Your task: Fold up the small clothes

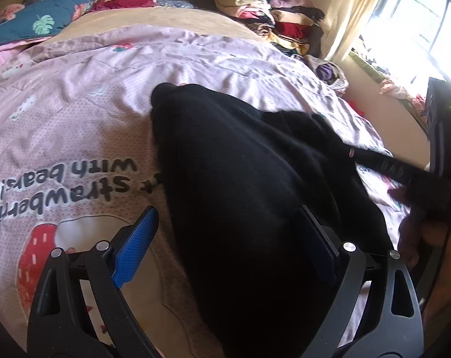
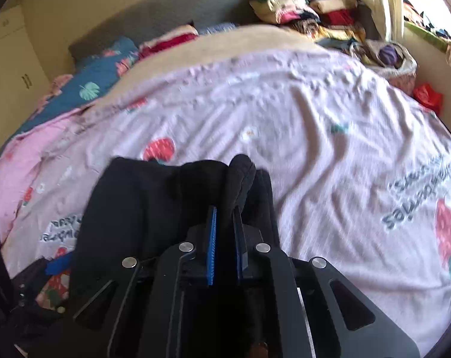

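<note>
The right gripper is clamped on a fold of the one black garment, lifting it off the pink bedspread. The left gripper gapes wide, astride the same cloth, gripping nothing. Likely mid-fold; next, carry the pinched edge across.

Each gripper, the left gripper and the right gripper, is built of matte black plastic arms with triangular cut-outs at five and seven o'clock. Round silver screws mark the pivots. The inner pads are bright blue and ribbed.
</note>
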